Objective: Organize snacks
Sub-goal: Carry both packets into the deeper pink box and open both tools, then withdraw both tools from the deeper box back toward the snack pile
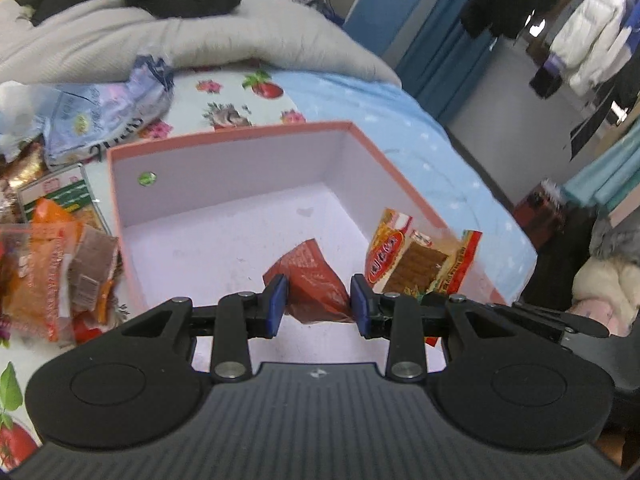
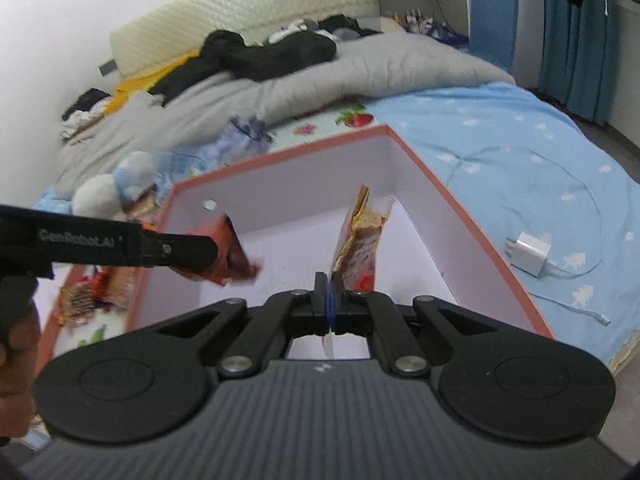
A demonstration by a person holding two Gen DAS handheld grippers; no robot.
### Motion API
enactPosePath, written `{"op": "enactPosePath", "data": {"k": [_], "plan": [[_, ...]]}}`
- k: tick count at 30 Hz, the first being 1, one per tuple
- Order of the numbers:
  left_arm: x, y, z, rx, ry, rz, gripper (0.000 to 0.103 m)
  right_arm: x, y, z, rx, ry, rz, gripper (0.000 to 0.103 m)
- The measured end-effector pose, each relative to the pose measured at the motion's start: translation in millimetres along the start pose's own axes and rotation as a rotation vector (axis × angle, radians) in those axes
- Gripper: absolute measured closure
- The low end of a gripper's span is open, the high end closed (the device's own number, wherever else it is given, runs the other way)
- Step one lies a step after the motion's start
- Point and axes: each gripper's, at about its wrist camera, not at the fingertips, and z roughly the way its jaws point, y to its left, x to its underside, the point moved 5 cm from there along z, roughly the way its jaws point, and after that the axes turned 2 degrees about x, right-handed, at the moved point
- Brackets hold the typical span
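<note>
Lying between spread left tongs (image 1: 319, 304), red packet (image 1: 310, 280); right tongs (image 2: 330, 300) pinching yellow snack (image 2: 358, 242).

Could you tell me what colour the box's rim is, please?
Salmon pink, with a white interior; the box shows best in the left wrist view.

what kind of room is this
Most likely a bedroom. A bed with a blue star-print sheet and a rumpled grey duvet fills the view, a padded headboard stands against the wall, and clothes hang off to one side.
</note>
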Motion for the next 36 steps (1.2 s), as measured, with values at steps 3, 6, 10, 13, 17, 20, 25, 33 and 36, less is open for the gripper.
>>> {"op": "enactPosePath", "data": {"k": [3,6,10,13,17,20,25,33,36], "plan": [[-3,0,13,0.011,0.012,0.004,0.063,3,-4,11,0.002,0.027,0.015,0.096],[-6,2,18,0.012,0.012,0.002,0.062,5,-4,16,0.014,0.051,0.016,0.096],[-8,4,10,0.014,0.000,-0.006,0.062,8,-7,17,0.044,0.076,0.032,0.077],[-7,3,-9,0.007,-0.021,-0.005,0.062,7,-5,2,0.024,0.050,0.059,0.063],[-2,2,-37,0.006,-0.056,-0.005,0.062,4,3,-18,0.009,0.013,0.067,0.063],[5,0,-63,0.004,-0.097,-0.017,0.062,7,12,-38,0.001,-0.019,0.063,0.063],[26,-1,-104,-0.009,-0.140,-0.027,0.062,13,26,-68,-0.022,-0.055,0.055,0.063],[63,-10,-176,-0.020,-0.214,-0.023,0.059,31,50,-127,-0.067,-0.106,0.037,0.063],[82,-17,-199,-0.031,-0.235,-0.017,0.058,41,61,-144,-0.084,-0.119,0.019,0.063]]}}
